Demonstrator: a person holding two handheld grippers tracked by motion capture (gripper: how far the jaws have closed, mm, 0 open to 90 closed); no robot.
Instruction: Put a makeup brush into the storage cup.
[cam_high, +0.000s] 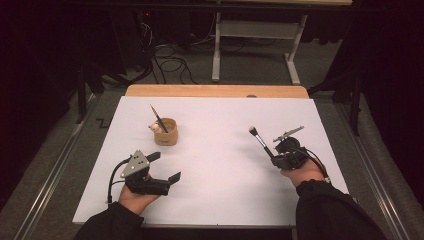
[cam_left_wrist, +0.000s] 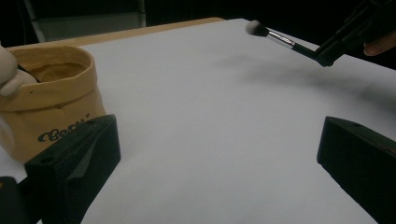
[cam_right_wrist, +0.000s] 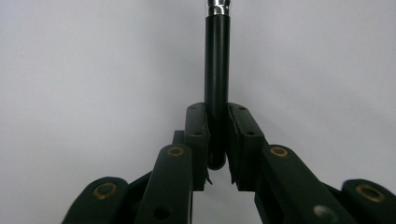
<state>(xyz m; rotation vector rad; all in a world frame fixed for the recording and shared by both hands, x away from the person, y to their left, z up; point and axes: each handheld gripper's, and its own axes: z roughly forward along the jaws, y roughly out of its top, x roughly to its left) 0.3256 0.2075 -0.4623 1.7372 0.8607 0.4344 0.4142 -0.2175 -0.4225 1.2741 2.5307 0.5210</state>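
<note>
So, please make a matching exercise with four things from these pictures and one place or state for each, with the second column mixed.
Things:
1. black-handled makeup brush with pale bristles
2. tan pouch-shaped holder
3. left gripper
4. white table cover

Places or states:
A. open, holding nothing
B. lies flat under everything
C. clamped in the right gripper, bristles off the surface
D. stands upright with a thin dark stick leaning inside

Pairs: 1-C, 2-D, 3-A, 4-B
</note>
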